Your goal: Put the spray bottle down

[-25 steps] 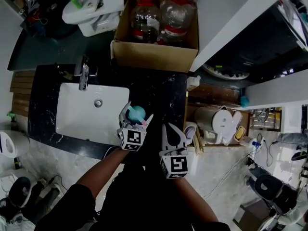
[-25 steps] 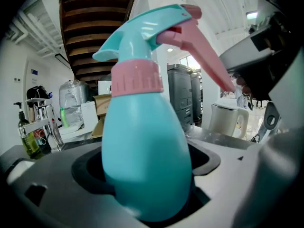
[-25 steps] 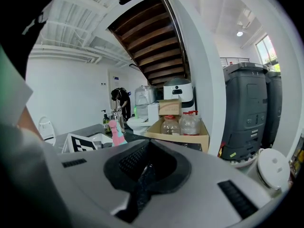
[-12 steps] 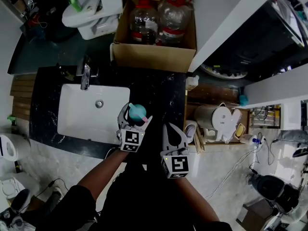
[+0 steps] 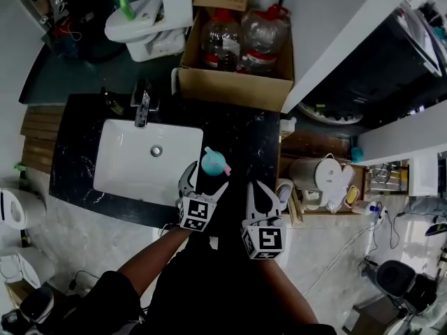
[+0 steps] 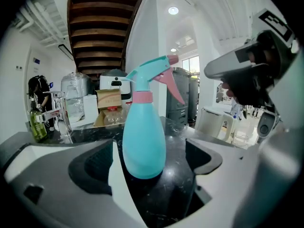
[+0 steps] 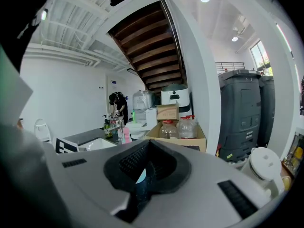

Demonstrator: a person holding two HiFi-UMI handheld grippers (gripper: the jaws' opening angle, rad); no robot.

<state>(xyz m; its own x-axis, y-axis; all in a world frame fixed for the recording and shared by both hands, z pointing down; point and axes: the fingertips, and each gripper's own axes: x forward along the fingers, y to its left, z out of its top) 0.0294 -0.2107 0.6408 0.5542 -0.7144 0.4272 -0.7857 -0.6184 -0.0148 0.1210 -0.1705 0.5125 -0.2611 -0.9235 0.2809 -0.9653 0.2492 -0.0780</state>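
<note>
The turquoise spray bottle (image 5: 214, 162) with a pink collar and trigger stands upright on the black counter (image 5: 244, 139), just right of the sink. My left gripper (image 5: 204, 181) is open behind it, its jaws wide and touching nothing. In the left gripper view the bottle (image 6: 144, 137) stands just beyond the fingertips of that gripper (image 6: 151, 182), free of both pads. My right gripper (image 5: 263, 191) hovers at the counter's front edge to the right, shut and empty. In the right gripper view its jaws (image 7: 148, 141) meet, and the bottle's pink top (image 7: 125, 134) peeks over the left one.
A white sink (image 5: 122, 169) with a faucet (image 5: 142, 107) lies left of the bottle. Behind the counter stands a cardboard box (image 5: 234, 88) holding two large plastic jugs. A white kettle (image 5: 316, 173) sits on a lower shelf to the right.
The left gripper has let go of the bottle and drawn back toward me. The bottle, earlier between its jaws, now stands alone on the counter. The right gripper barely moved.
</note>
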